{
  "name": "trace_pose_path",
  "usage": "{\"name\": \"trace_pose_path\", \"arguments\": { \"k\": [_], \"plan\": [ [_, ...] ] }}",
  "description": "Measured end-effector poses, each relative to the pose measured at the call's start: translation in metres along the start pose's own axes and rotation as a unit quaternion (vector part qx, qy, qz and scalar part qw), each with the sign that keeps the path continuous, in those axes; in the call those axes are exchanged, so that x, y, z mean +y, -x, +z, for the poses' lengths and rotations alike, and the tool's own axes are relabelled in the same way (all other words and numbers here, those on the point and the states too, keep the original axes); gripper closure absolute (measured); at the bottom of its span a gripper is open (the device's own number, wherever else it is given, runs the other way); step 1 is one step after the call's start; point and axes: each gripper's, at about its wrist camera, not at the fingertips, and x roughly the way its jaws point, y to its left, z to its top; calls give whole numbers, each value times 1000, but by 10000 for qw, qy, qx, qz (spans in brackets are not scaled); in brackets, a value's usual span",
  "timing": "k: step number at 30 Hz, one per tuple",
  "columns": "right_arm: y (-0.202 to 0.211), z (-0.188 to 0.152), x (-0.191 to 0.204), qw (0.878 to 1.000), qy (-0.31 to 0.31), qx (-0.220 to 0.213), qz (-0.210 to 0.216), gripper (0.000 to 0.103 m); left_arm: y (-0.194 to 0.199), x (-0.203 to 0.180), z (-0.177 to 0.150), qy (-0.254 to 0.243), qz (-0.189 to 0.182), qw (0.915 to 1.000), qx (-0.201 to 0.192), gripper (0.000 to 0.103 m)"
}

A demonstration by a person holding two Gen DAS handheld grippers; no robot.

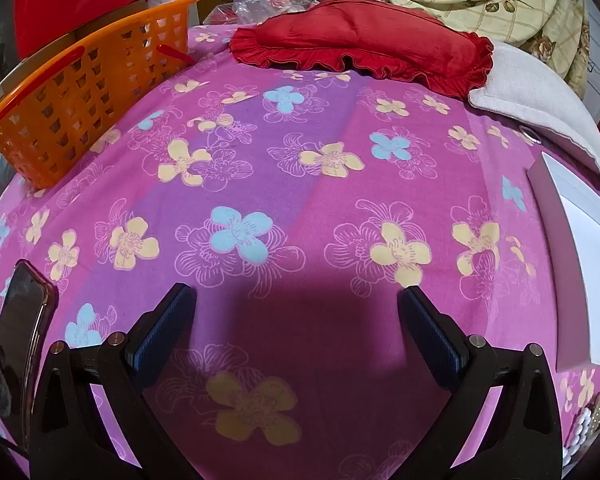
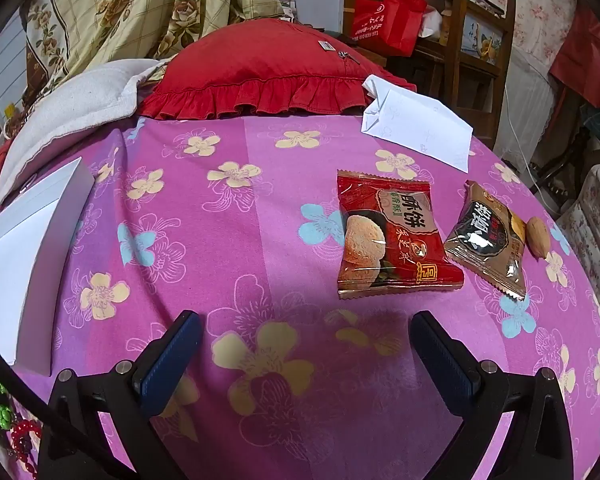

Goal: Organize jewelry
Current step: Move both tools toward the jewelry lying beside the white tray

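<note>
Here, both hand-held grippers hang over a bed covered by a pink floral sheet [image 1: 260, 168], each tilted steeply down toward it. The left gripper [image 1: 298, 292] has its blue-padded jaws spread wide with only bare sheet between them; it grasps nothing. The right gripper [image 2: 306, 318] is likewise released, jaws fully apart over the sheet and empty. The main container is a white box [image 1: 576, 248], open, lying at the right edge of the left wrist view and at the left edge of the right wrist view [image 2: 24, 248]; its pale interior shows nothing inside from either angle, though part of it is cut off by the frame. The jewelry sits outside it: white pearl-like beads [image 1: 580, 428] appear at the lower right corner of the left view, just below the box, and red beads [image 2: 24, 438] with a green piece [image 2: 2, 412] show at the lower left corner of the right view, again below the box. An orange plastic basket [image 1: 80, 92] stands at the far left of the bed; what it holds cannot be made out through its slots. A dark phone [image 1: 20, 340] lies beside the left gripper. Ahead of the right gripper, two sealed snack packets, one red [image 2: 388, 236] and one brown [image 2: 488, 240], lie side by side, with a nut [image 2: 537, 237] touching the brown one. A red ruffled pillow [image 2: 260, 76] rests at the head of the bed, with folded white paper [image 2: 420, 128] near it.
</note>
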Motion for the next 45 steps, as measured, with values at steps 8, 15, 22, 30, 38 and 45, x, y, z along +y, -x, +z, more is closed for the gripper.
{"name": "trace_pose_path", "arguments": {
  "k": [8,15,22,30,38,45],
  "plan": [
    [-7,5,-1,9995,78,285,70,0,4,4,-3,-39,114,9999,69,3],
    [-2,2,0,9990,54,448,-7,0,68,-4,-26,-223,530,9956,-736,6],
    [58,-21,10,9992,281,-203,-204,2,133,-28,-64,-493,519,9910,-1128,6],
    [191,-65,48,9713,607,-2284,-273,0,197,-55,-107,-419,317,9870,-1518,6],
    [214,-104,76,9749,142,-2133,622,0,271,-82,-143,-734,483,9699,-2272,6],
    [231,-133,86,9743,143,-2114,764,0,294,-102,-174,-1099,118,9712,-2113,6]
  ]
}}
